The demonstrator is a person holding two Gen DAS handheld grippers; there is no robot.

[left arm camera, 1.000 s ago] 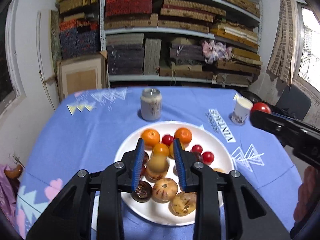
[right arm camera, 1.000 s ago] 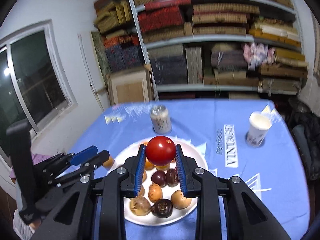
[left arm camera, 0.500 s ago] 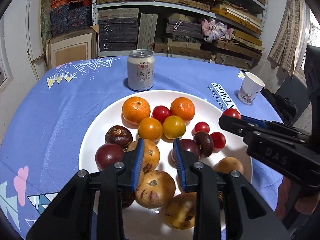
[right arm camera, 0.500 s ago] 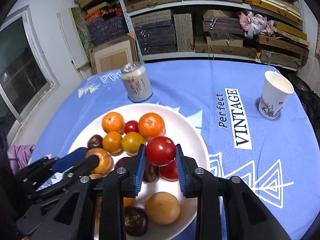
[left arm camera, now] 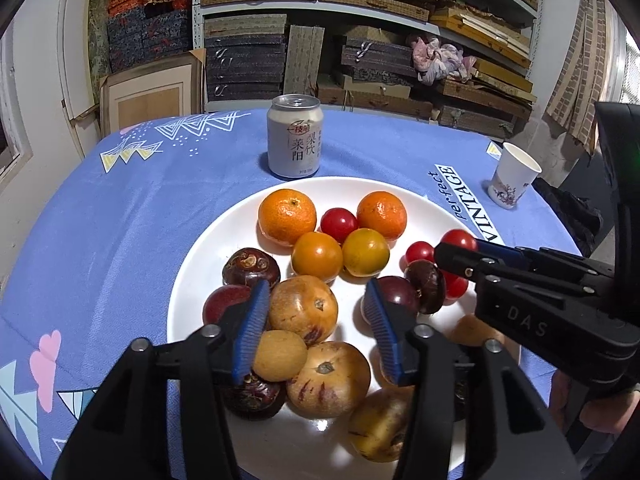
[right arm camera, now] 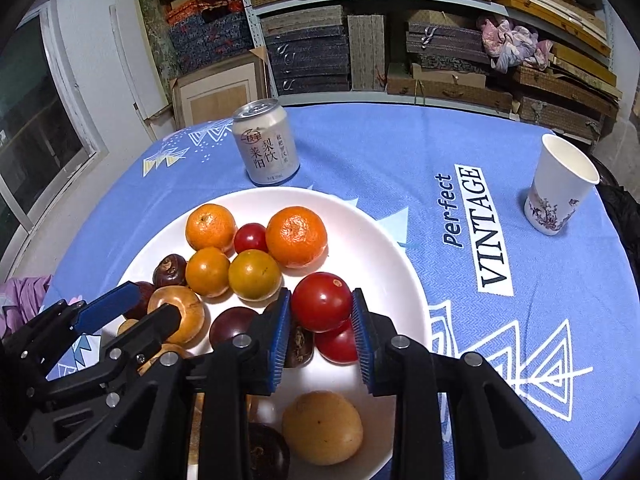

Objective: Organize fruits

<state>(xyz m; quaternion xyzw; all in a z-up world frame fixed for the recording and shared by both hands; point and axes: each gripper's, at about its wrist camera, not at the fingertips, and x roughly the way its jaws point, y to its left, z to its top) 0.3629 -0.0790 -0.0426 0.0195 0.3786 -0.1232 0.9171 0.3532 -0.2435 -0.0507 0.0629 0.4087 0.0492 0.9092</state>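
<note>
A white plate point(left arm camera: 216, 248) point(right arm camera: 384, 248) holds two tangerines point(left arm camera: 287, 216), orange and yellow tomatoes point(left arm camera: 317, 256), small red tomatoes, dark purple fruits point(left arm camera: 251, 268) and tan spotted fruits point(left arm camera: 304, 308). My left gripper point(left arm camera: 316, 284) hangs low over the plate's near side, its jaws opening. A small tan fruit point(left arm camera: 278, 356) lies free against the left pad, on top of other fruit. My right gripper point(right arm camera: 320, 294) is shut on a red tomato point(right arm camera: 321, 302) just above the plate's right side, and its jaws are starting to open.
A drink can point(left arm camera: 294, 140) stands just behind the plate. A paper cup point(right arm camera: 560, 192) sits at the far right of the blue tablecloth point(right arm camera: 400, 152). Shelves of stacked boxes fill the back wall. A hand point(left arm camera: 592, 408) holds the right gripper.
Both grippers came down close over the plate. The left jaws have spread apart and the small tan fruit now rests on the pile. The right gripper still carries the red tomato.
</note>
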